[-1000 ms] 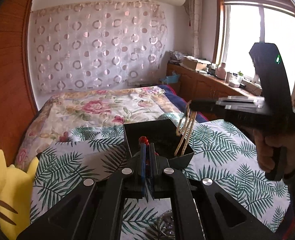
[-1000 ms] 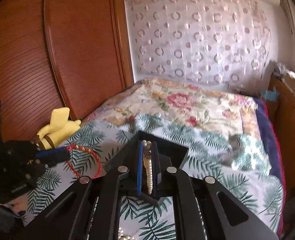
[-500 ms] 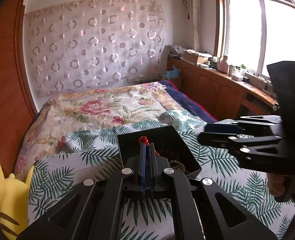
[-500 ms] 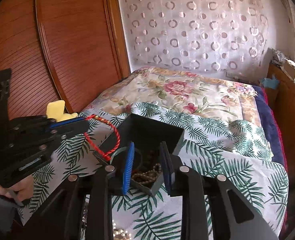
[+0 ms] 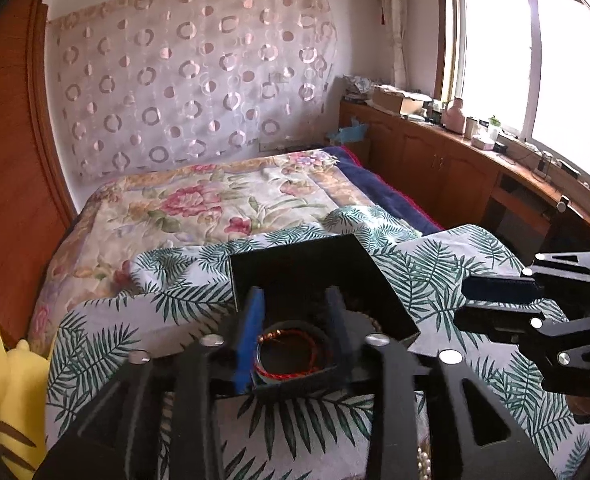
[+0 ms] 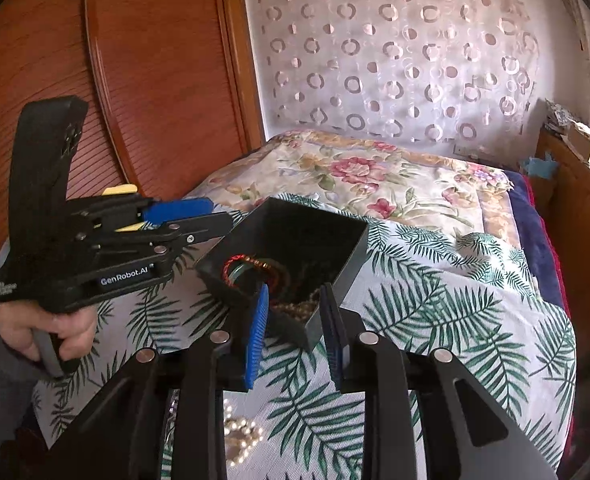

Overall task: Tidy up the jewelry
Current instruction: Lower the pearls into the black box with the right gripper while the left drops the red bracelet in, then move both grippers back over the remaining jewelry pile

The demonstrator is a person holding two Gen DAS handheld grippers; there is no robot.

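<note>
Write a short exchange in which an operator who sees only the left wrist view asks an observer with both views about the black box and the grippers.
Operator: My own fingers hide the near side of the black box. What lies there besides the red bracelet?
Observer: A heap of brownish beads fills the corner nearest the right gripper.
Operator: Where does my left gripper stand against the box?
Observer: Seen from the side, its tips sit at the box's left rim, jaws opening, nothing between them.
Operator: Who holds it?
Observer: A hand in a grey sleeve grips its handle.
</note>
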